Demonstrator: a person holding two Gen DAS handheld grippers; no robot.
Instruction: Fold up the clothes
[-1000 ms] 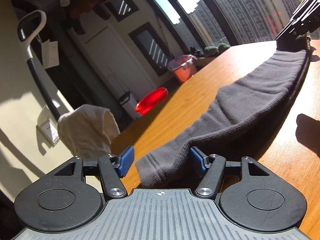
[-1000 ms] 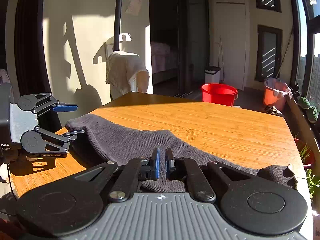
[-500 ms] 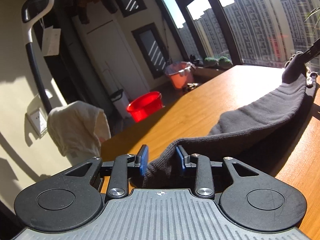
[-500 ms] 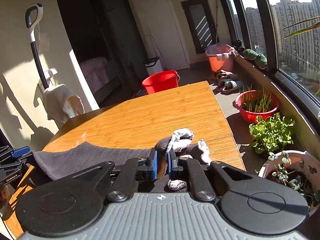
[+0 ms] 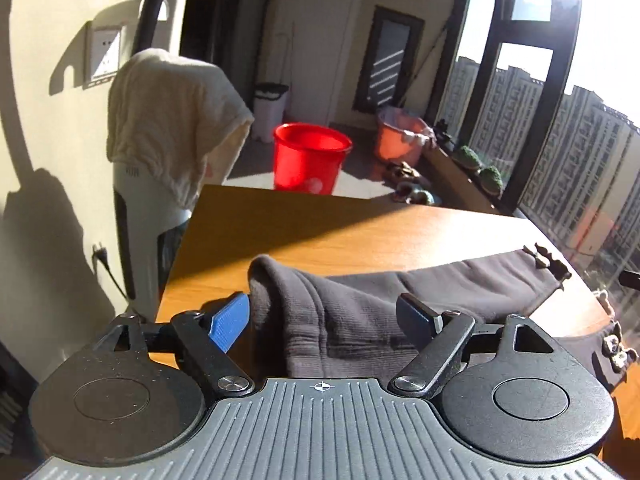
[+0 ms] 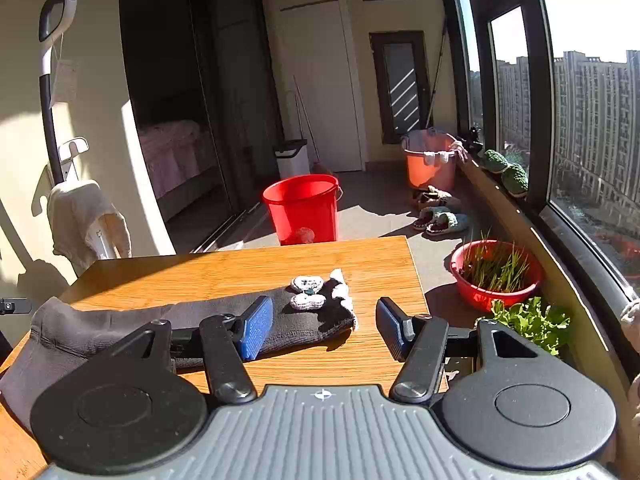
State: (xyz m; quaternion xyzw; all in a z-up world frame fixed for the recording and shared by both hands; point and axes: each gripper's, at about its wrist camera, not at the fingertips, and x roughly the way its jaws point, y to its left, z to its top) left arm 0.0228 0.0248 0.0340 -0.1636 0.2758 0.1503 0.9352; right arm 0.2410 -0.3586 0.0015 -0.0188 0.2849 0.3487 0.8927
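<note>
Both tools gape wide, gripping nothing: the left gripper straddles the cuff end of the dark grey garment, the right gripper sits just beside its patterned end. It lies stretched along the wooden table. Beyond, a red bucket, orange tub, sunlit windows.

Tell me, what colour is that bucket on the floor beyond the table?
Bright red. The bucket shows best in the right wrist view, standing past the table's far edge.
</note>
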